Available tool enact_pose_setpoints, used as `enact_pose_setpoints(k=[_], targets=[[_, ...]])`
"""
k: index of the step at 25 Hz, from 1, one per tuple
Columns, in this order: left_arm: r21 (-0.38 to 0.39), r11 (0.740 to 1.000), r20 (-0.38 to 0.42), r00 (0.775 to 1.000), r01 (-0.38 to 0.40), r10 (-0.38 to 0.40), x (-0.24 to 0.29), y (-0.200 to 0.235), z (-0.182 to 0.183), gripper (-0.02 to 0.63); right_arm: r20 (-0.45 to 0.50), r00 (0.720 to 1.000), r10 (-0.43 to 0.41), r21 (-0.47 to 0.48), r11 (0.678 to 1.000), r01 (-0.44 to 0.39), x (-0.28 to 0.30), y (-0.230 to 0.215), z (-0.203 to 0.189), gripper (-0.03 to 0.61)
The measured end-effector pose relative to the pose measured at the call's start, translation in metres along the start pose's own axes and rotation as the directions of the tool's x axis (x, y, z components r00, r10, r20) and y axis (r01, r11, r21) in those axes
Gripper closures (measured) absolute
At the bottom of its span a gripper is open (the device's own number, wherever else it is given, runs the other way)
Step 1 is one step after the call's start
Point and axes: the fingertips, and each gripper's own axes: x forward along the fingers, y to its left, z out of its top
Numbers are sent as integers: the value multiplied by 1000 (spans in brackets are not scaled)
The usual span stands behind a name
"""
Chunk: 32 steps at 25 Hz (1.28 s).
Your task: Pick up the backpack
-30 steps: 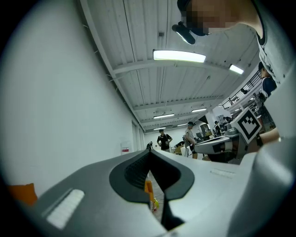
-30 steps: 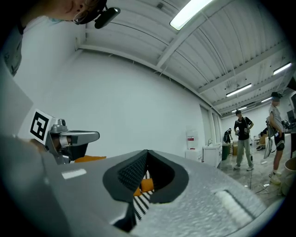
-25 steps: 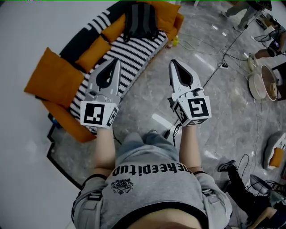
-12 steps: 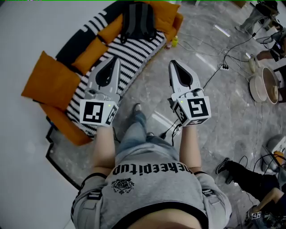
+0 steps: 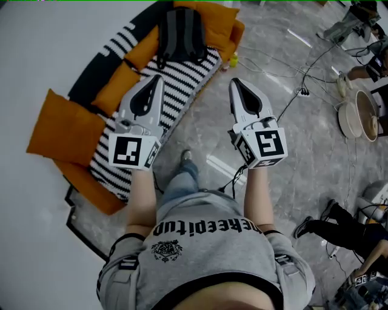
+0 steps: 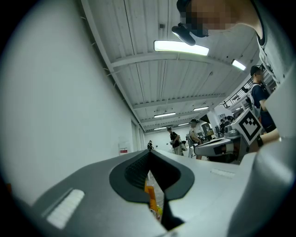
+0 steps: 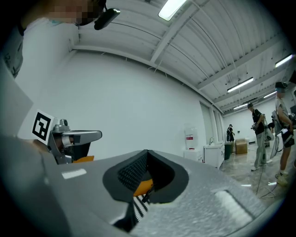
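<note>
On one striped sofa (image 5: 185, 75) lies one backpack (image 5: 180, 33); left gripper (image 5: 157, 80) and right gripper (image 5: 235, 84) hover closed.

A dark grey backpack (image 5: 180, 35) is propped upright on a striped sofa (image 5: 182, 75), leaned against orange cushions (image 5: 209, 18).

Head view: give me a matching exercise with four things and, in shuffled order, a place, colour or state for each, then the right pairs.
Things:
1. backpack
2. large cushion
3. left tool
4. right tool

Descriptions:
A. shut, seen over the grey floor
B. orange, at the near end of the sofa
C. dark grey, lying on the striped sofa
D. shut, seen over the sofa's striped seat

Pairs: 1-C, 2-B, 3-D, 4-A.
</note>
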Motion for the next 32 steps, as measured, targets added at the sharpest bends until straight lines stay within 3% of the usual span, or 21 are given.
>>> enact_pose_setpoints(k=[20, 32], targets=[[2, 1000, 7, 1000, 22, -22, 100, 128, -31, 600, 18, 999, -27, 8, 1000, 27, 162, -26, 2, 575], [-33, 999, 7, 1000, 21, -20, 120, 151, -46, 600, -16, 999, -31, -11, 999, 31, 191, -33, -7, 575]])
